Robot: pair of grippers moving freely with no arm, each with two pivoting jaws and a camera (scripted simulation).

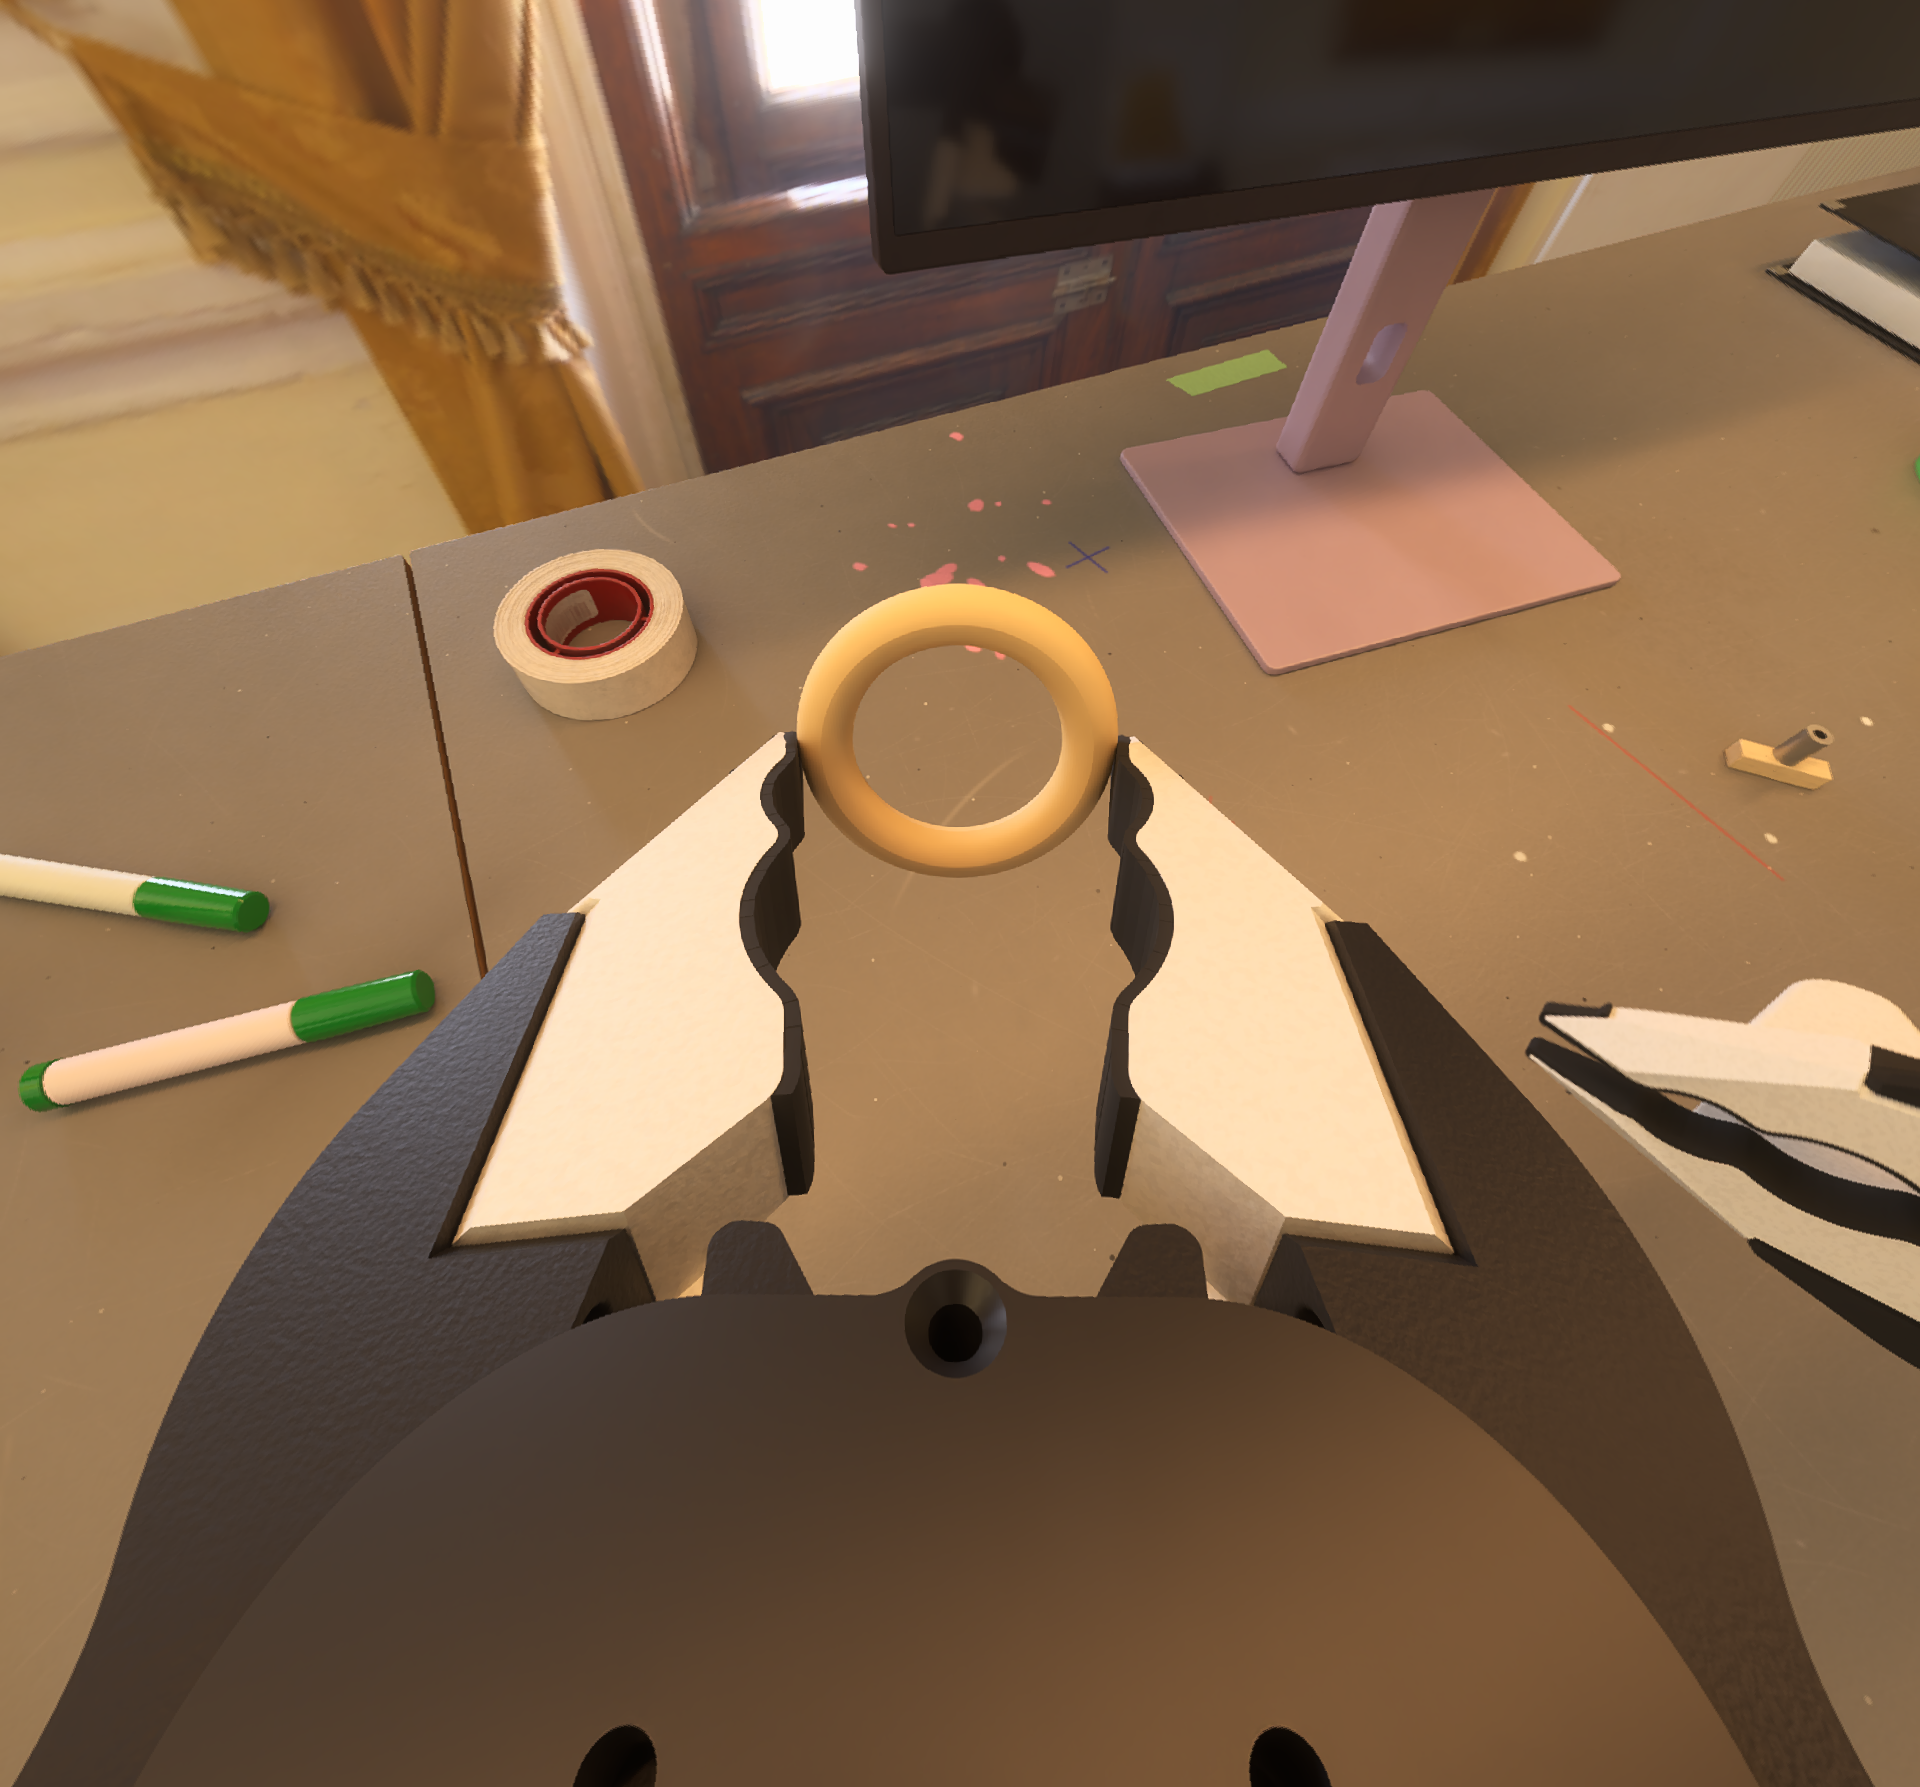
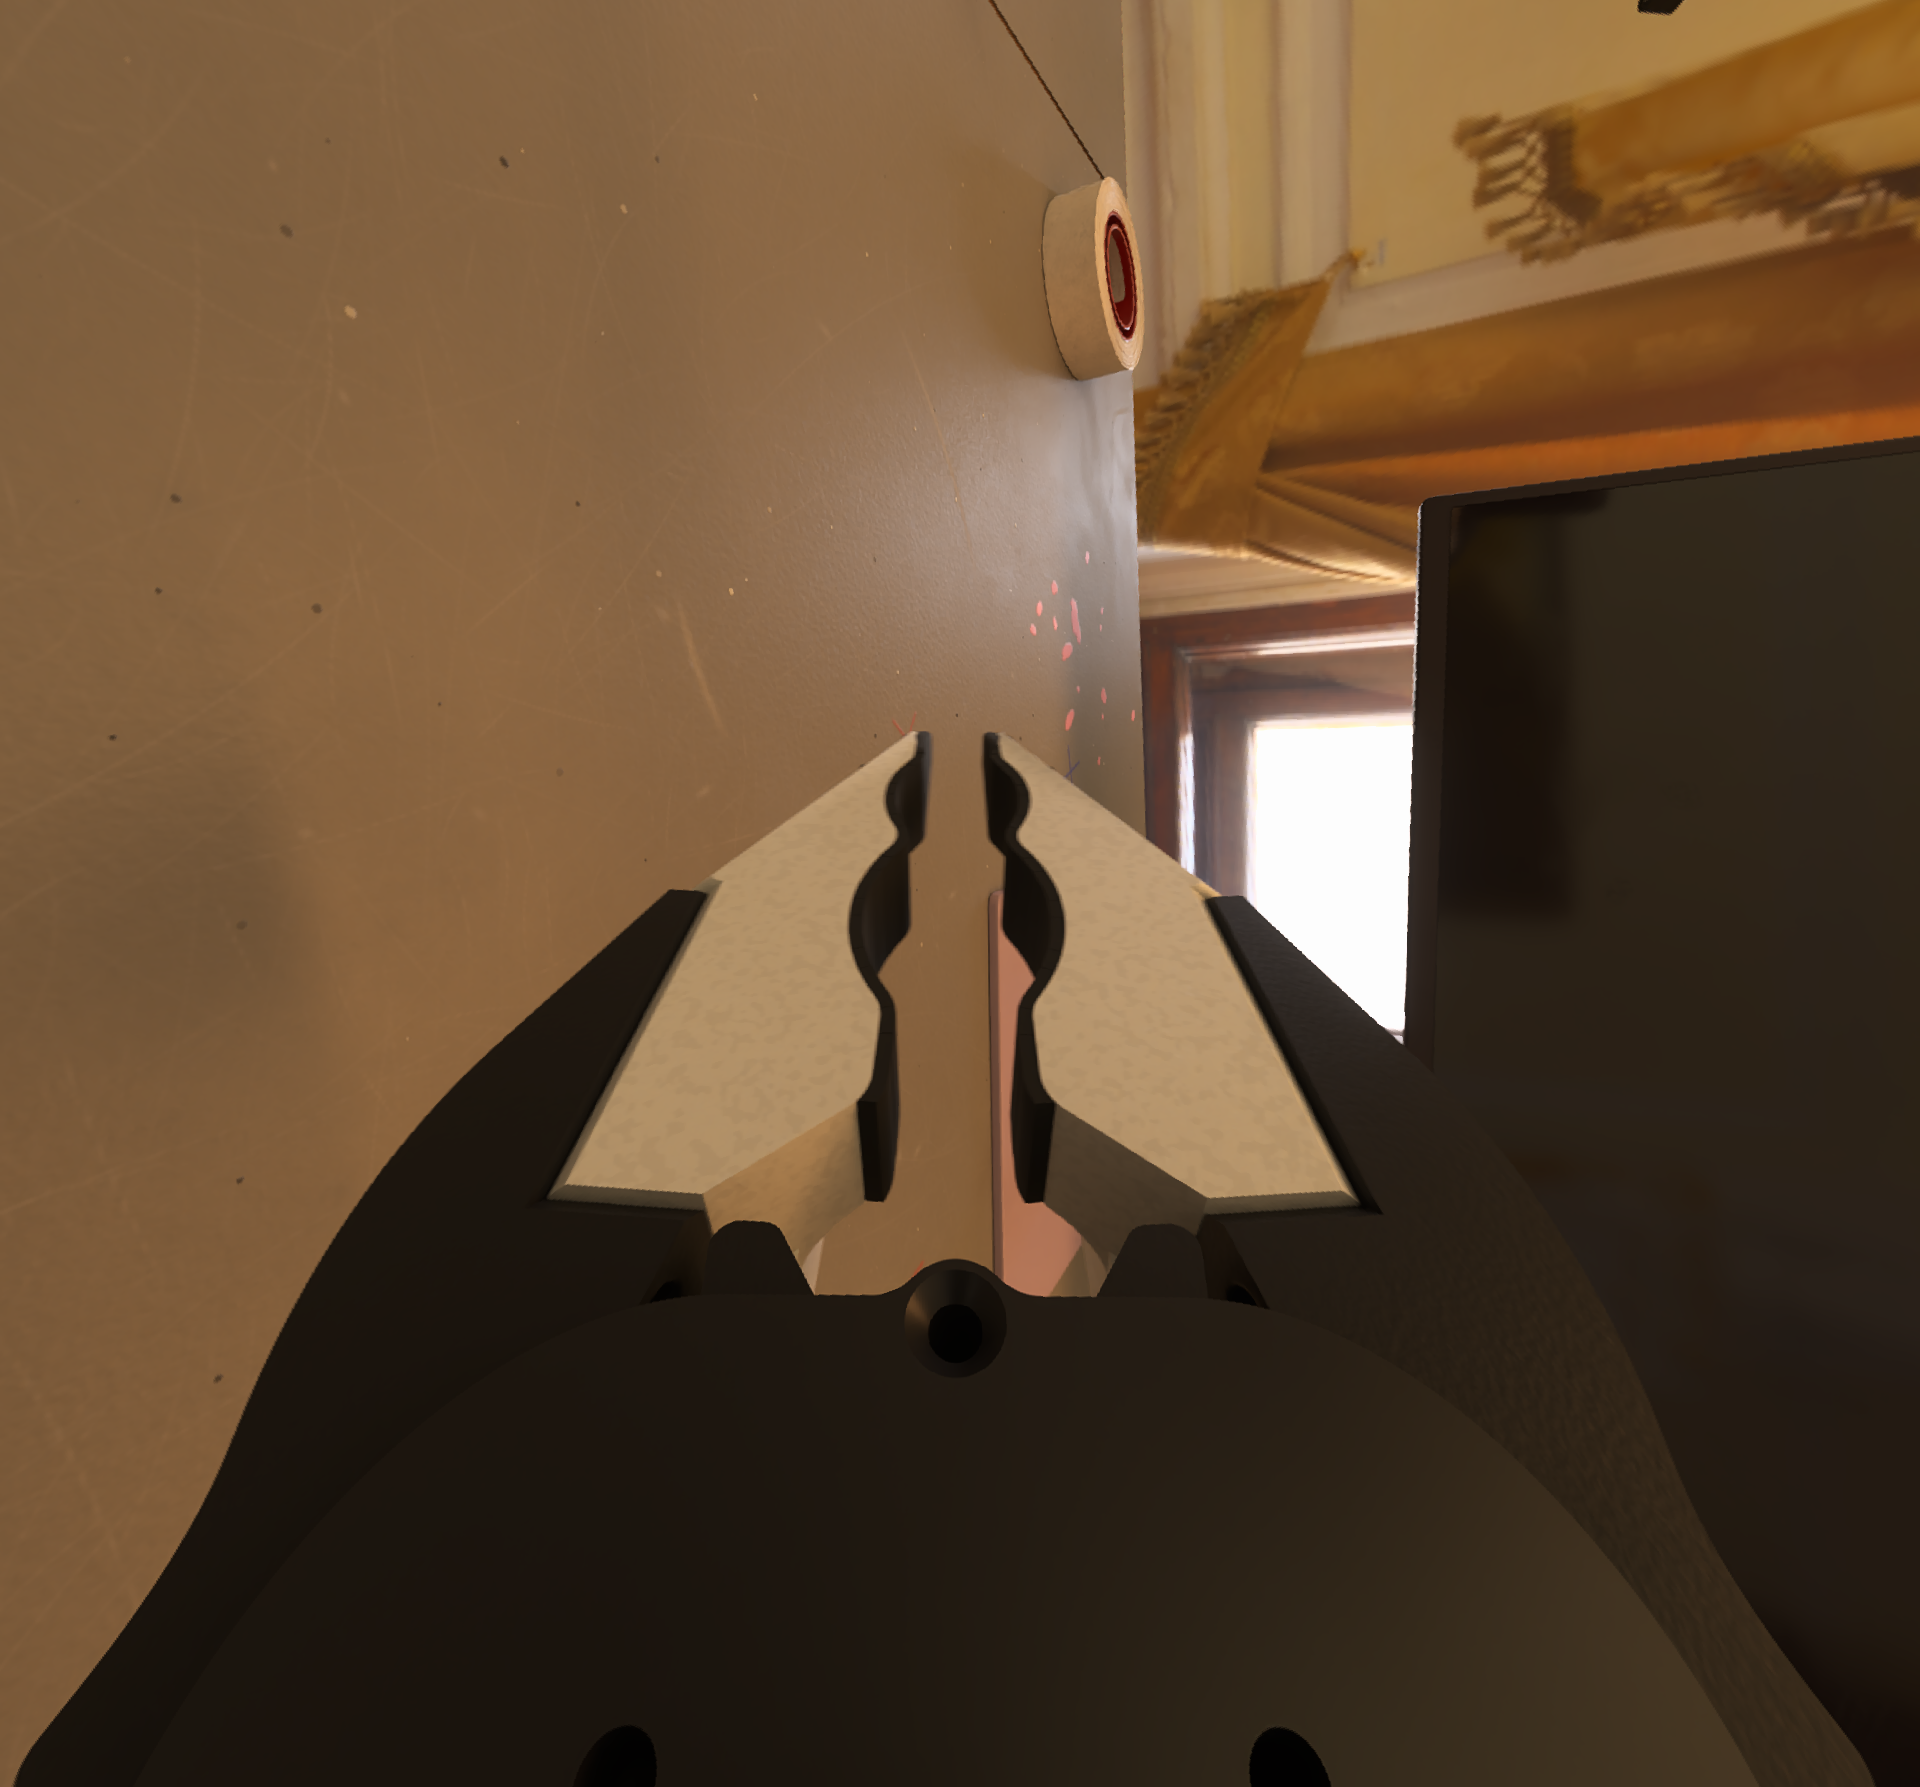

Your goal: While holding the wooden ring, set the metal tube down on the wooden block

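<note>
My left gripper (image 1: 956, 750) is shut on the wooden ring (image 1: 831, 698), pinching its two sides at the fingertips and holding it above the table (image 1: 935, 989). A small metal tube (image 1: 1803, 745) rests tilted on a flat wooden block (image 1: 1771, 768) far right on the table, apart from both grippers. My right gripper (image 2: 956, 750) is turned on its side, empty, its jaws almost together with only a narrow slit. It also shows at the right edge of the left wrist view (image 1: 1543, 1031).
A tape roll (image 1: 594, 631) lies left of the ring, also seen in the right wrist view (image 2: 1091, 283). Two green-capped markers (image 1: 197, 901) (image 1: 229, 1036) lie at the left. A dark monitor (image 1: 1351, 23) on a pink stand (image 1: 1371, 532) rises behind.
</note>
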